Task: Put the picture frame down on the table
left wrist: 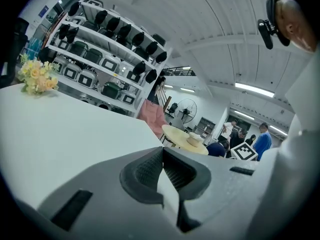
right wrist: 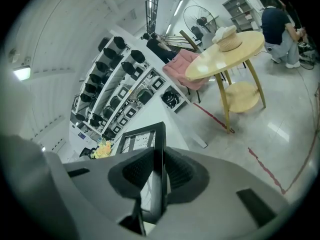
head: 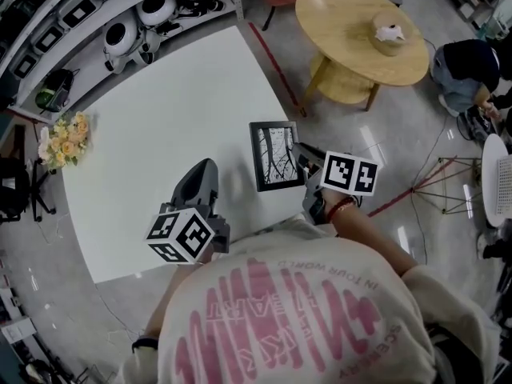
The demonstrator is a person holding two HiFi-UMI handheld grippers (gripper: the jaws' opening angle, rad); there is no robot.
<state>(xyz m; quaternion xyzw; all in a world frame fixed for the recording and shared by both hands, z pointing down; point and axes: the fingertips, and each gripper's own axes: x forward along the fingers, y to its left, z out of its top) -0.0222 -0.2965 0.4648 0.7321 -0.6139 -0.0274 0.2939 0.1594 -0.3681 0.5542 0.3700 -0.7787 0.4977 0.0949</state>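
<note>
The right gripper (right wrist: 159, 165) is clamped on the frame (head: 274, 157), its pads pressing either side of the frame's dark right edge. In the head view the frame sits over the white table (head: 176, 110) near its right edge, its face with a branch drawing turned up toward the camera. Whether it touches the tabletop cannot be told. The left gripper (left wrist: 163, 158) is over the near part of the table, left of the frame and apart from it. Its jaws are closed together with nothing between them. A bunch of yellow flowers (head: 64, 140) stands at the table's far left edge. A round wooden table (head: 352, 14) stands on the floor beyond, and a person's sleeve and shirt fill the bottom of the head view.
</note>
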